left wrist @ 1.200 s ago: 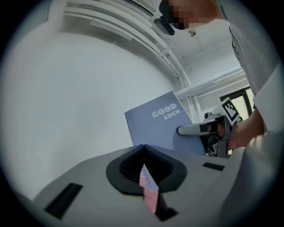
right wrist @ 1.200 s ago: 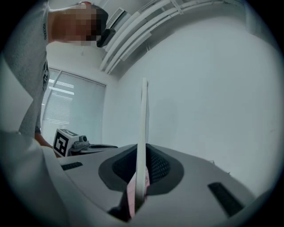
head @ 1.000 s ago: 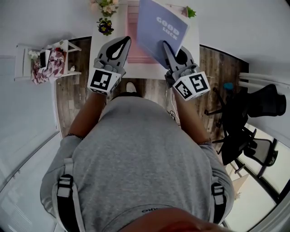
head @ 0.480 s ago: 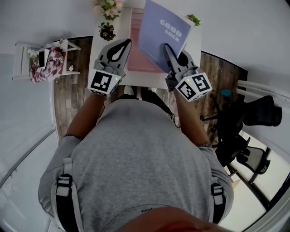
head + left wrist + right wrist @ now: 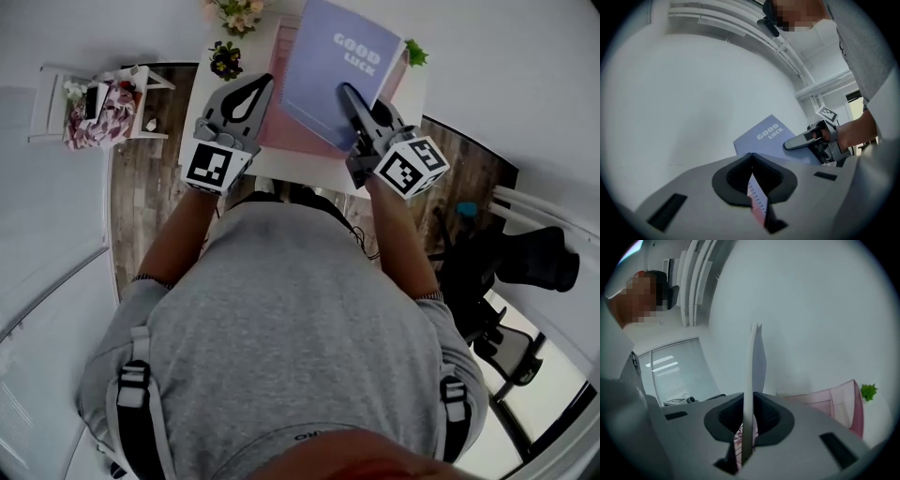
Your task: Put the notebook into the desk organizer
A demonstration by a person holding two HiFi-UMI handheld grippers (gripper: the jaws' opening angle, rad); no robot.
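The notebook (image 5: 339,77), lavender with "GOOD LUCK" printed on its cover, is held off the surface above the pink desk organizer (image 5: 281,131), tilted, with its cover facing up toward the head camera. It is not inside the organizer.

The right gripper (image 5: 346,91) has its jaws closed on the notebook's near edge. In the right gripper view the notebook stands edge-on between them, with the organizer's slatted wall (image 5: 834,401) lower right and a small green plant (image 5: 868,392) beside it.

The left gripper (image 5: 262,84) is just left of the notebook, apart from it. Its jaw tips are together and grip nothing.

The organizer sits on a white desk (image 5: 281,167). Two flower pots (image 5: 225,58) stand at the desk's far left corner.
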